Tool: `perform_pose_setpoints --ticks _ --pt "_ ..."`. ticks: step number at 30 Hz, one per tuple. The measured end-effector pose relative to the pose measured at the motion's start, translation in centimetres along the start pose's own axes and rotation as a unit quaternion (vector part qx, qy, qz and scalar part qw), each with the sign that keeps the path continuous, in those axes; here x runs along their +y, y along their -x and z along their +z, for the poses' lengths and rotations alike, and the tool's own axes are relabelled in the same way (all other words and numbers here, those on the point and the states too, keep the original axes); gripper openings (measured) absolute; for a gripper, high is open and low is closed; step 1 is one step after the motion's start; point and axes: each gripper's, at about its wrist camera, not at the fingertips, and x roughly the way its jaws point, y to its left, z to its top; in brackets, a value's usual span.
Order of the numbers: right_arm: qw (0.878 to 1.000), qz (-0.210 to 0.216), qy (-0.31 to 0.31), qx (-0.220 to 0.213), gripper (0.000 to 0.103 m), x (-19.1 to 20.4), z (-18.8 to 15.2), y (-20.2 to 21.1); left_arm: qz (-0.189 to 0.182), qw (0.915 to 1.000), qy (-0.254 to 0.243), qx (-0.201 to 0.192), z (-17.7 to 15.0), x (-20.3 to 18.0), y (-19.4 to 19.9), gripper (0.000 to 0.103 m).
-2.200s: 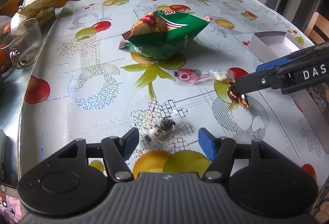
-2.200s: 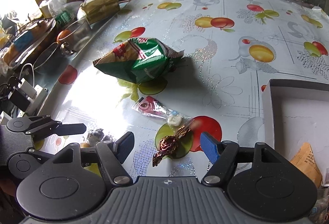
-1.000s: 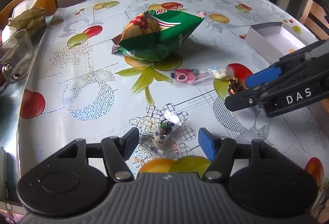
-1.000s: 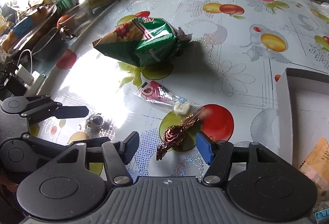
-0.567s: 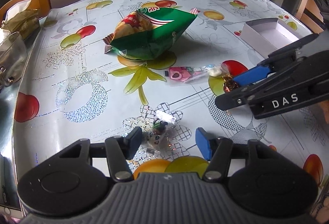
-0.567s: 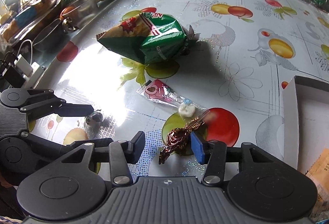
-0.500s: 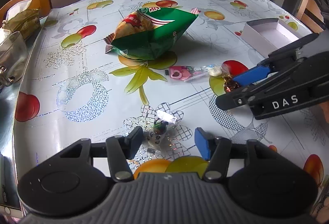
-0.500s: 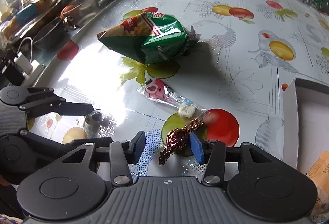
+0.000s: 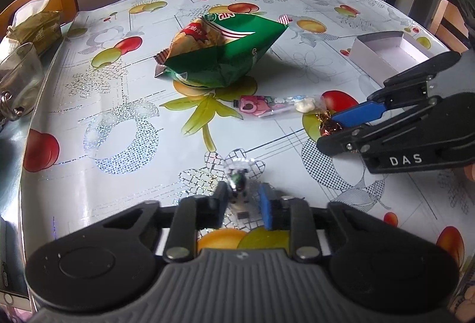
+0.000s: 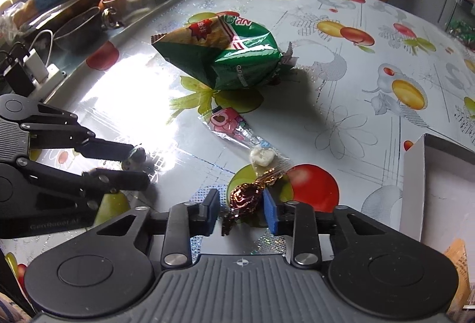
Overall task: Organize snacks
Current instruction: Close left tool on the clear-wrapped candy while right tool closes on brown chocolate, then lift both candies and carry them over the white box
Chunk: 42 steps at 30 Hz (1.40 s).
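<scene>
**Both grippers closing on candies**

My left gripper (image 9: pixel 242 198) has just been closing round the small clear-wrapped panda candy (image 9: pixel 239 185); my right gripper (image 10: pixel 241 205) likewise on the brown foil-wrapped chocolate (image 10: pixel 246 198). Both candies are pinched, on the fruit-print tablecloth (image 9: pixel 118 127). Next I'd lift both, carry to the white cardboard box (image 10: pixel 412 180).

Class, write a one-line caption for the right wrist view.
Right gripper closing around a foil-wrapped candy on the fruit-print tablecloth.
</scene>
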Motion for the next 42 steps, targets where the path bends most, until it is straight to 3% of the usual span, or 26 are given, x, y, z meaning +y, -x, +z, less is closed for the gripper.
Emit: perform_pose_setpoints --ticks 2,15,30,36,42 --pt "1.0 -0.001 -0.001 -0.001 0.025 -0.2 -0.1 0.1 0.0 1.0 0.001 0.0 0.0 -0.1 0.0 0.014" --pt "1.0 0.006 -0.014 0.001 0.025 -1.0 -0.3 0.7 0.005 0.9999 0.009 0.002 0.0 -0.6 0.5 0.01" --pt "0.998 0.027 -0.044 -0.034 0.025 -2.6 -0.2 3.6 -0.002 0.9991 0.035 -0.024 1.5 -2.4 2.4 0.01" --pt "0.999 0.037 -0.029 -0.007 0.025 -2.5 -1.1 3.4 -0.006 0.9989 0.037 -0.03 1.7 -3.5 2.7 0.01" --pt "0.996 0.081 -0.02 0.029 0.025 -2.2 -2.4 3.2 -0.003 0.9986 0.043 -0.032 1.6 -4.3 2.7 0.01"
